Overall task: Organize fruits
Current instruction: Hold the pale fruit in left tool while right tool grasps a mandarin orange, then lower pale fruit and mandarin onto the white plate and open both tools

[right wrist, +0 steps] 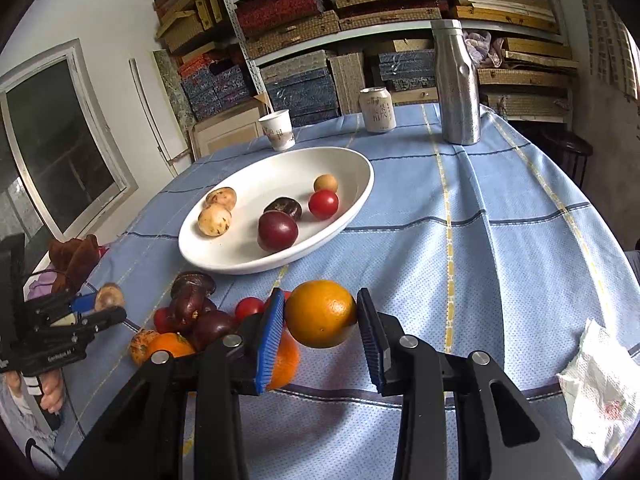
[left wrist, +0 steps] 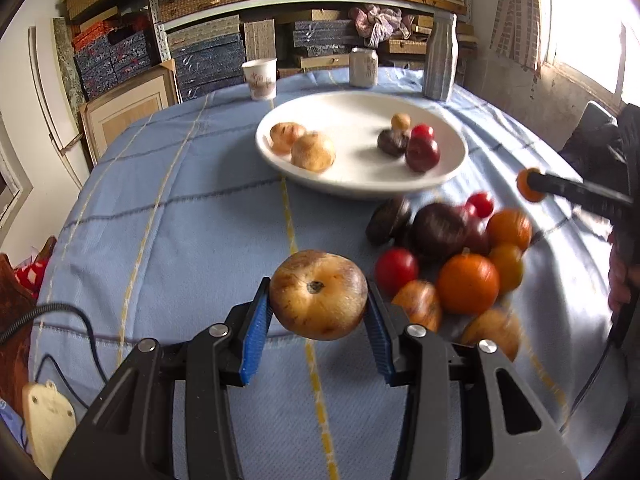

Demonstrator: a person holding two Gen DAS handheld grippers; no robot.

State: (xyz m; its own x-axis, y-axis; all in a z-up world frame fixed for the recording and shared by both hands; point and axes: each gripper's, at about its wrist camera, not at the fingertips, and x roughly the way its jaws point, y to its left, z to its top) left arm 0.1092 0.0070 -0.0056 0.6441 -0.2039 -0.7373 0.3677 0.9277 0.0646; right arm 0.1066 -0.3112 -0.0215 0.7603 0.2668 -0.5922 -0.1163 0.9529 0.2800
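Fruits are split between two spots right now: a loose pile [left wrist: 452, 256] sitting on the blue checked cloth [left wrist: 180, 220] that covers the surface, and a white bowl [right wrist: 352, 200] a bit further back with five pieces already in it: two tan ones on one side, then a dark purple one, a deep red one, a small bright red one and a little tan one clustered on the other.

The left tongs [left wrist: 319, 312] are clamped on a tan-brown fruit [left wrist: 318, 294] with a dark stem spot, blue pads pressing on both sides, held up off the cloth just left of the pile. The right tongs [right wrist: 320, 328] have an orange [right wrist: 320, 313] between the pads and it's clear of the cloth too, so that one's gripped as well. The left pad is snug against it; the right one looks like it's touching, but the fisheye makes that edge a bit hard to call.

The pile still has oranges, some red ones, dark purple ones and a couple of brownish ones. It's blurry in the left view, so I won't count.

At the back of the surface: a paper cup [right wrist: 279, 130], a can [right wrist: 377, 110] and a tall metal bottle [right wrist: 456, 84], all upright. A crumpled tissue [right wrist: 600, 388] lies near the right edge.
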